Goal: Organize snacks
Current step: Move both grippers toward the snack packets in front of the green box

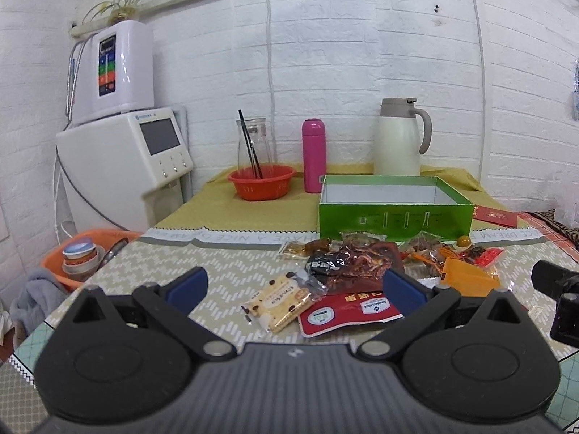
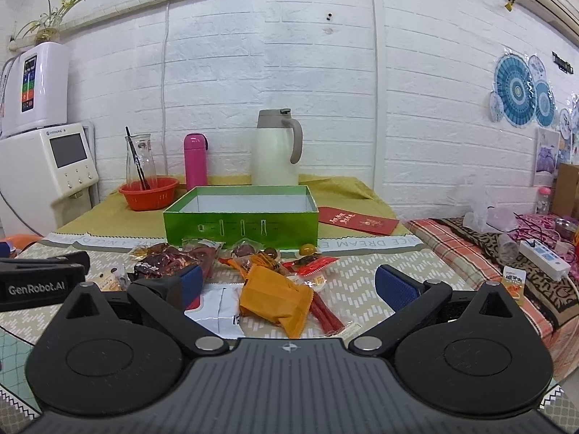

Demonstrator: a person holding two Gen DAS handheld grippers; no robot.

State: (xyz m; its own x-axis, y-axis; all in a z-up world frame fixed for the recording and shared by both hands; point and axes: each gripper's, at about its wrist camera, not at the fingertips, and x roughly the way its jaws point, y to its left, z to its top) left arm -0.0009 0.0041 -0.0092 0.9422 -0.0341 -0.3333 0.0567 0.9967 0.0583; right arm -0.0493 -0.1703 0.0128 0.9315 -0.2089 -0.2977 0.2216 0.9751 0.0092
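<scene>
Left gripper [image 1: 295,285] held wide open with nothing gripped, cracker pack [image 1: 278,300] seen lying between its blue pads, right gripper [image 2: 289,284] spread wide too and empty, orange packet [image 2: 277,298] framed below it, snack pile [image 2: 224,256] heaped just in front of the green box [image 2: 240,226], box left bare inside

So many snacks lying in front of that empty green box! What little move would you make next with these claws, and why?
Probably ease the right claw forward and down around the orange packet. Both claws are open and hold nothing, the green box looks empty, and that packet lies on top of the pile, right between the right claw's fingers.
</scene>
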